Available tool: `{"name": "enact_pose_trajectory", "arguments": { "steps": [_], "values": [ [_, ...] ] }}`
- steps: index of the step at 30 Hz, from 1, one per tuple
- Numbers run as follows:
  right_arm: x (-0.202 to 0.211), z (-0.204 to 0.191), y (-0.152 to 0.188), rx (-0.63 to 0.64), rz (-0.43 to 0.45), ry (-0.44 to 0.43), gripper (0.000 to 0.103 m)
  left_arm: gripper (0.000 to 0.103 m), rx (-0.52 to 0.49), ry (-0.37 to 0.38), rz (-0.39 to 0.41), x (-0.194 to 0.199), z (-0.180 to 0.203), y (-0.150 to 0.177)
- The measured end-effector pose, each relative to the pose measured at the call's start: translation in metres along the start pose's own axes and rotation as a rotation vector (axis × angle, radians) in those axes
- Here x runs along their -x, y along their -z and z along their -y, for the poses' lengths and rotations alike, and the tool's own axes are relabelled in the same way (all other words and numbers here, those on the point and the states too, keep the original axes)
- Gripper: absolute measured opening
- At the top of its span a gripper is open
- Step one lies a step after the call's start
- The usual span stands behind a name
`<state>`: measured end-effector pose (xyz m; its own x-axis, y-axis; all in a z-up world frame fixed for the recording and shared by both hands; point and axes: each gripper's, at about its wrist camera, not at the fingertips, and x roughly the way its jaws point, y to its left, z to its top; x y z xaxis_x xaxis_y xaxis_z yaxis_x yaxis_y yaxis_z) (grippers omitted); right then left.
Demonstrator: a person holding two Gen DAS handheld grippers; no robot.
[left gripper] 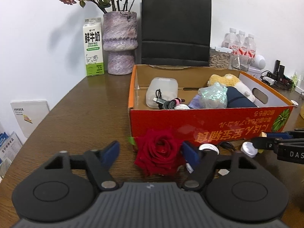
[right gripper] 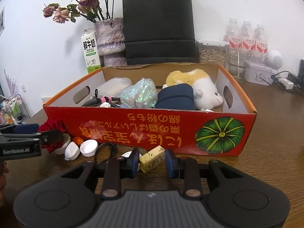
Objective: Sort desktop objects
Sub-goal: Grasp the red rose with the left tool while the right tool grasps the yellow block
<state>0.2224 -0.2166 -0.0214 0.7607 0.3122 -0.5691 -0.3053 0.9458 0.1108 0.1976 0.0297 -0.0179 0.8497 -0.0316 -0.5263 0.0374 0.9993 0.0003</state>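
A red cardboard box [left gripper: 209,121] [right gripper: 133,121] stands on the brown table and holds a plush toy [right gripper: 205,89], a navy pouch [right gripper: 176,98], an iridescent bag [right gripper: 140,95], a clear plastic tub [left gripper: 163,89] and cables. A red rose [left gripper: 159,152] lies in front of the box, between the open fingers of my left gripper [left gripper: 151,152], nearer the right finger. My right gripper [right gripper: 152,161] is open around a small yellow block [right gripper: 152,158], with gaps on both sides. White caps [right gripper: 88,148] and a black cable loop [right gripper: 105,152] lie to the left of it.
Behind the box stand a black paper bag [left gripper: 175,28], a purple vase of dried roses [left gripper: 119,43], a milk carton [left gripper: 93,47], water bottles [right gripper: 247,39], a pellet jar [right gripper: 211,53] and a glass [right gripper: 237,70]. Chargers and cables [right gripper: 285,83] lie far right.
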Motion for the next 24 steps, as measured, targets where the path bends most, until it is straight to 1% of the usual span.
{"name": "enact_pose_trajectory", "arguments": {
  "steps": [2,3,4,16,24],
  "values": [
    [0.001,0.000,0.000,0.000,0.003,-0.001,0.028,0.061,-0.002,0.008,0.001,0.000,0.001,0.000],
    [0.002,0.000,0.000,-0.001,0.004,-0.002,0.028,0.054,-0.001,0.013,0.001,0.001,0.001,0.000],
    [0.002,0.000,0.000,-0.002,0.005,-0.002,0.028,0.052,0.000,0.018,0.000,0.000,0.001,0.001],
    [0.006,0.002,0.000,-0.012,0.015,0.000,0.028,0.040,0.009,0.036,0.015,0.005,0.000,0.000],
    [0.009,0.002,0.000,-0.009,0.028,-0.001,0.028,0.034,0.030,0.046,0.046,0.014,-0.002,0.001]
  ]
}}
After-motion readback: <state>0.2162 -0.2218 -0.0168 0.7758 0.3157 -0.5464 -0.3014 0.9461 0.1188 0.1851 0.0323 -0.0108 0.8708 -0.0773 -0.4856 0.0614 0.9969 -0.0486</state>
